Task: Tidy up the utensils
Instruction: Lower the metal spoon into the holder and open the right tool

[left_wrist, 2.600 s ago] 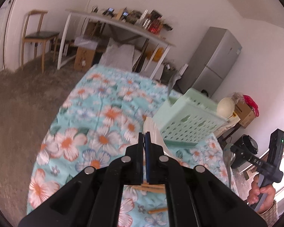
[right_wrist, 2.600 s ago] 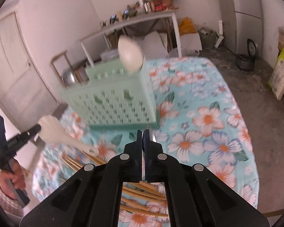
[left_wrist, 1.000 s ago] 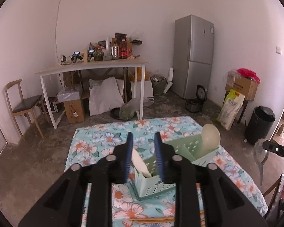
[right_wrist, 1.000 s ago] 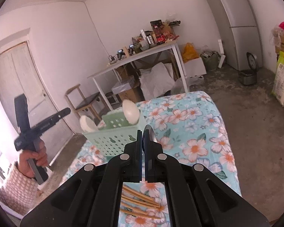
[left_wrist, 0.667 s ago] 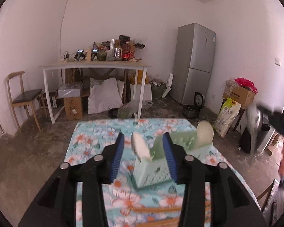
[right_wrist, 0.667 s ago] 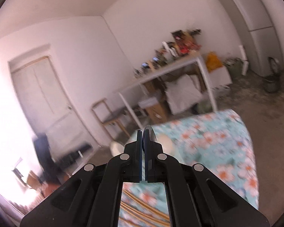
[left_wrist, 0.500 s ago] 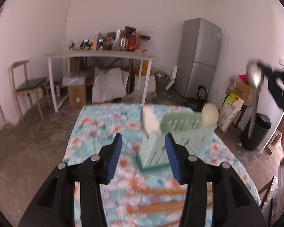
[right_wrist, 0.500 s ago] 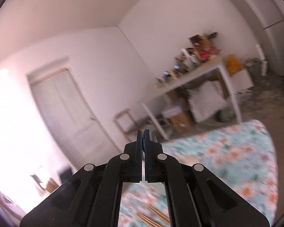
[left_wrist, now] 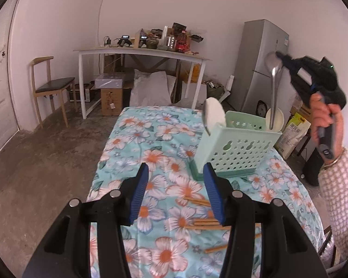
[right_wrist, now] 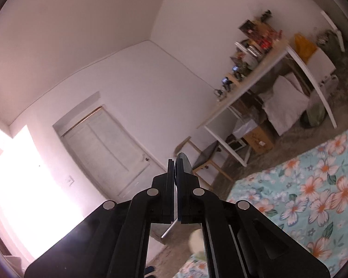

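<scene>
Blue-padded fingers of the left gripper [left_wrist: 175, 186] stand spread and empty above the floral tabletop [left_wrist: 136, 139], wooden chopsticks [left_wrist: 205, 222] under them and the green utensil basket [left_wrist: 236, 148] just beyond the right finger. Above it, the right gripper [left_wrist: 281, 58] dangles a metal spoon [left_wrist: 274, 85].

Right gripper [right_wrist: 175, 162] fingers, in their own view, are pressed together on the metal spoon [right_wrist: 185, 162], its bowl jutting past the tips.

Caddy [left_wrist: 236, 148] on table [left_wrist: 136, 139], chopsticks [left_wrist: 206, 222] before it (spoons [left_wrist: 214, 113] inside).

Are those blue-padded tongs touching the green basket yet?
Apart. In the left wrist view the left tongs stand open with flowered cloth showing between their pads, and the green basket sits farther back.
</scene>
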Motion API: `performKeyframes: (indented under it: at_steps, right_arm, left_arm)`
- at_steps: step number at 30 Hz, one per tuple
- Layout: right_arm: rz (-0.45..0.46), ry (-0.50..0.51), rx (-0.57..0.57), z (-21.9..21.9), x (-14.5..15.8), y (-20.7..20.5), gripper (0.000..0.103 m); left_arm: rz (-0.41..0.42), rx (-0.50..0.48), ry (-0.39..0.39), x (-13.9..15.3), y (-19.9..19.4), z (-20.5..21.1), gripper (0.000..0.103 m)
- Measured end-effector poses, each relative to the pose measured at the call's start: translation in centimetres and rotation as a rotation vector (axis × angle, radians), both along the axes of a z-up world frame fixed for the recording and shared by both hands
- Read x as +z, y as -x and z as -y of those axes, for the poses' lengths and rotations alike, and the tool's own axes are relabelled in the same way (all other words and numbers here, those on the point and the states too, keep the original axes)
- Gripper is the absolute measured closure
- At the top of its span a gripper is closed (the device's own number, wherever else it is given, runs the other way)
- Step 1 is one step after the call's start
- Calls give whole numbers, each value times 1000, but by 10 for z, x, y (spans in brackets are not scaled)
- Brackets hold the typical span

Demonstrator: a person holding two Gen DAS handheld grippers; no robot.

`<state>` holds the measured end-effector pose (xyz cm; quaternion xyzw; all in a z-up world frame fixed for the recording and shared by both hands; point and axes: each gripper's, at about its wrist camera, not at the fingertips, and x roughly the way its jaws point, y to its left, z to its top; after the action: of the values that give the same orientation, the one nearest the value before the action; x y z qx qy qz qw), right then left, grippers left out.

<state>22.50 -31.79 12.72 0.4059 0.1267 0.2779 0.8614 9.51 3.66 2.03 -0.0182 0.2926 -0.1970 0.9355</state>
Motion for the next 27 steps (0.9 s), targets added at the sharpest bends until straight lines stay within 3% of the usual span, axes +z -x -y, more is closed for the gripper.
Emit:
performKeyframes:
  at_steps: [7,16,19,22,27]
  right_arm:
    - [-86,-32,-25,5,-40,-12,103]
    - [-123,61,-77,9,-45,5,98]
    - [-134,98,-94,10,-44,8,92]
    - [-126,131,-112,10,-41,15,79]
    - [-110,191,-140,9,-28,28,73]
  left_arm:
    - [-21,23,-2,-6,-4,-10,56]
    - [-32,11,3,-9,-10,-5,56]
    - [-35,4,7,-10,-10,-2,56]
    - [-38,-3,9,-10,-10,1,56]
    - [-35,-12,12,-10,-7,5,54]
